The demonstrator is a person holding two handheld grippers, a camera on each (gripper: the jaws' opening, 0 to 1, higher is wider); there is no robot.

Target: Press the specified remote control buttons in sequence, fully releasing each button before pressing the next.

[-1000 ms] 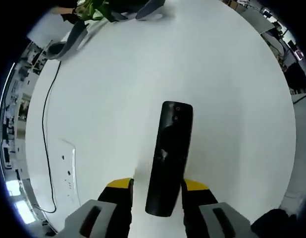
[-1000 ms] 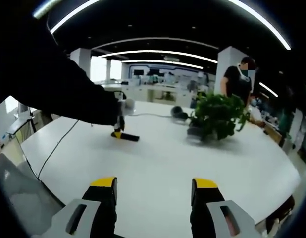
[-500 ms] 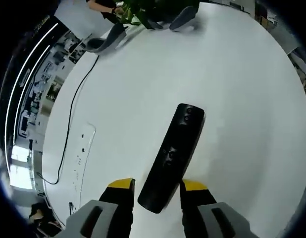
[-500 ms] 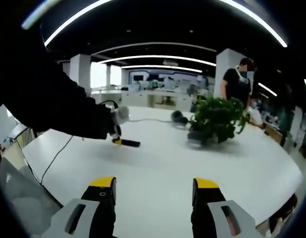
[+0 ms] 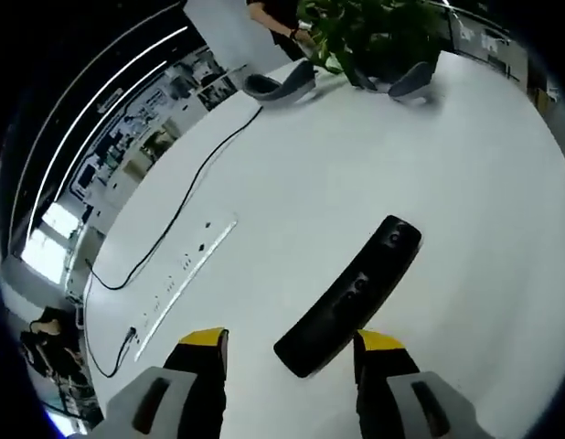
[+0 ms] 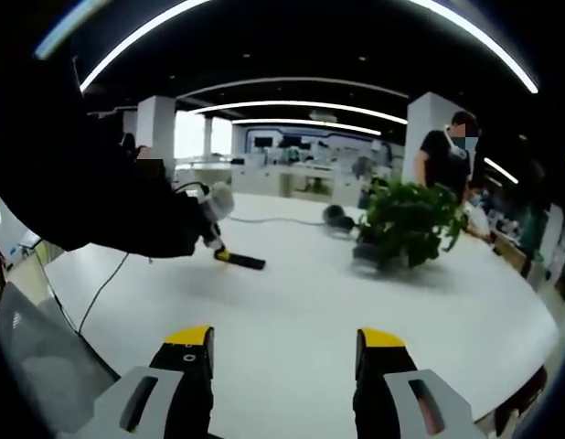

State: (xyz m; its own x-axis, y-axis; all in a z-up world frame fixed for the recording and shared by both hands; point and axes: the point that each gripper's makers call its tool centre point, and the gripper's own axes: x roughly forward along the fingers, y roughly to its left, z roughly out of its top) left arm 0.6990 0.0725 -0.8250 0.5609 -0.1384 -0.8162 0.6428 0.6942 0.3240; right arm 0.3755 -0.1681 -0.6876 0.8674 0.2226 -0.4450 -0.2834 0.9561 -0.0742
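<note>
A long black remote (image 5: pixel 353 291) lies on the white table (image 5: pixel 292 174), slanting up to the right, buttons facing up. Its near end sits between the yellow-tipped jaws of my left gripper (image 5: pixel 293 342), which stand apart with gaps on both sides, so that gripper is open. In the right gripper view the left gripper (image 6: pixel 216 247) shows far off, held at the end of a dark sleeve (image 6: pixel 90 197), its tip at the remote (image 6: pixel 244 262) on the table. My right gripper (image 6: pixel 285 340) hovers open over the near table edge with nothing between its jaws.
A potted plant (image 6: pixel 410 219) stands at the table's far side, with grey rounded objects (image 5: pixel 284 84) beside it. A black cable (image 5: pixel 177 215) runs to a white socket strip (image 5: pixel 184 273) on the left. A person (image 6: pixel 445 151) stands behind the plant.
The left gripper view has swung round, so the remote now slants to the right between the jaws, and the jaws stand a little wider. The right gripper view has barely shifted.
</note>
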